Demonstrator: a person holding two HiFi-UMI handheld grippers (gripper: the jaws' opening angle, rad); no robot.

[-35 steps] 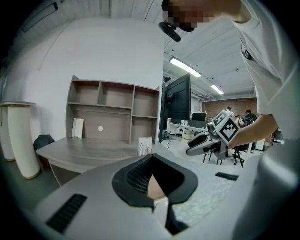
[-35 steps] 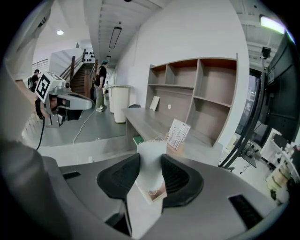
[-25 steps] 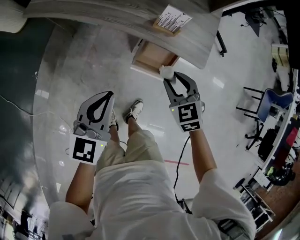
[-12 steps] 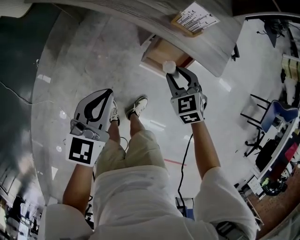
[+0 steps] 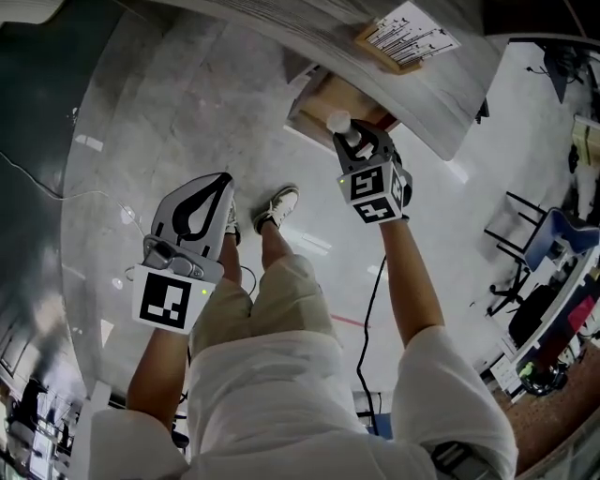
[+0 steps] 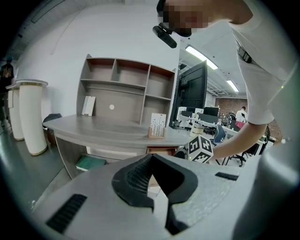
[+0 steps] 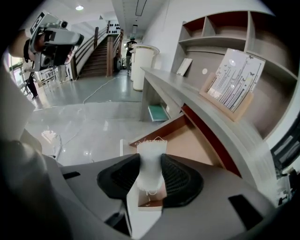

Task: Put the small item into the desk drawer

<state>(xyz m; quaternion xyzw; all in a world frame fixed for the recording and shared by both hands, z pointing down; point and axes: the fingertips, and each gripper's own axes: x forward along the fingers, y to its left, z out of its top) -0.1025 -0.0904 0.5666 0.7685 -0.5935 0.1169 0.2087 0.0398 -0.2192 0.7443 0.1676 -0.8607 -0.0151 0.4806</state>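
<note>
My right gripper (image 5: pixel 348 137) is shut on a small white frayed item (image 5: pixel 338 121), which stands up between the ribbed pads (image 7: pixel 177 177). The item (image 7: pixel 150 169) hangs over the front edge of the open wooden desk drawer (image 7: pixel 190 139), which juts out from under the grey desk (image 5: pixel 281 26). The drawer (image 5: pixel 325 97) looks empty where I can see inside it. My left gripper (image 5: pixel 200 208) hangs low at the left, above the floor, shut with nothing in it. Its tips (image 6: pixel 152 158) meet in the left gripper view.
A wooden stand with a printed card (image 5: pixel 406 36) sits on the desk above the drawer. A shelf hutch (image 6: pixel 126 89) stands at the desk's back. A green flat thing (image 7: pixel 157 113) lies under the desk. The person's shoes (image 5: pixel 276 207) are on the glossy floor; office chairs (image 5: pixel 548 220) stand at the right.
My right gripper has carried the white item forward from in front of the drawer to over the drawer's front edge. The left gripper has stayed where it was.
</note>
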